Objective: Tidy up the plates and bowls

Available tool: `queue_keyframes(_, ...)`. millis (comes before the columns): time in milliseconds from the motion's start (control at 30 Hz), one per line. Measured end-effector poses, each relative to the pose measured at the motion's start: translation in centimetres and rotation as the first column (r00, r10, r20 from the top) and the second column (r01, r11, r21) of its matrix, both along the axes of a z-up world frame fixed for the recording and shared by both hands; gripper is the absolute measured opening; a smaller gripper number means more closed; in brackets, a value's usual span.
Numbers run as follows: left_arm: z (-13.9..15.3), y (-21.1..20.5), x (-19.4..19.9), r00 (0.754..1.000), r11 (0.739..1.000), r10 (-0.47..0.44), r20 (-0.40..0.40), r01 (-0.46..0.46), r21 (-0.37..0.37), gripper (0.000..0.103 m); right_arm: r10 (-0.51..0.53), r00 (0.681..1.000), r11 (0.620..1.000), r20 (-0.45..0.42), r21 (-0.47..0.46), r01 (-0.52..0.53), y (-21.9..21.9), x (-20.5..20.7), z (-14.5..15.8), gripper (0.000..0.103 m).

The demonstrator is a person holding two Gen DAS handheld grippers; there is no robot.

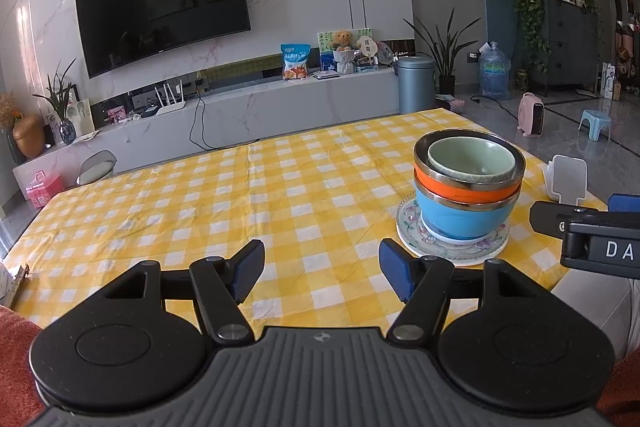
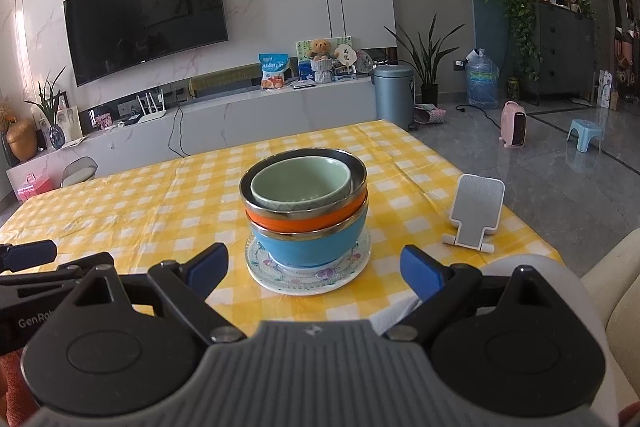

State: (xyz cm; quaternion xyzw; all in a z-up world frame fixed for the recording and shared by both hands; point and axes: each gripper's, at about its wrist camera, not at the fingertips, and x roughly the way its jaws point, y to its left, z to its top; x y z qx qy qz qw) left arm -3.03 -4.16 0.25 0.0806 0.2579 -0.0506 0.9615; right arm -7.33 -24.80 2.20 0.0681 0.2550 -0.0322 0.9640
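A stack stands on the yellow checked table [image 1: 200, 195]: a green bowl [image 1: 472, 157] inside an orange steel-rimmed bowl [image 1: 460, 187], on a blue bowl [image 1: 464, 215], on a patterned glass plate [image 1: 412, 231]. In the right wrist view the green bowl [image 2: 300, 183], orange bowl [image 2: 300, 221], blue bowl [image 2: 308, 247] and plate [image 2: 280, 275] sit straight ahead. My left gripper [image 1: 322, 275] is open and empty, left of the stack. My right gripper [image 2: 314, 271] is open and empty, just in front of the plate, and also shows in the left wrist view.
A white phone stand [image 2: 476, 211] stands on the table right of the stack, also in the left wrist view [image 1: 568, 179]. The table's right edge drops to the floor. A TV console lies beyond the far edge. A beige sofa arm [image 2: 616, 287] is at the near right.
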Motion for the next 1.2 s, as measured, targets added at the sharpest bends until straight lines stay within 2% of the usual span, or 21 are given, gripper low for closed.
queue_keyframes(1200,0.07,0.24,0.09,1.0,1.0,-0.002,-0.004,0.002,0.014,0.077,0.003,1.0,1.0,-0.017,-0.017,-0.004,0.3,0.45,-0.15,0.091)
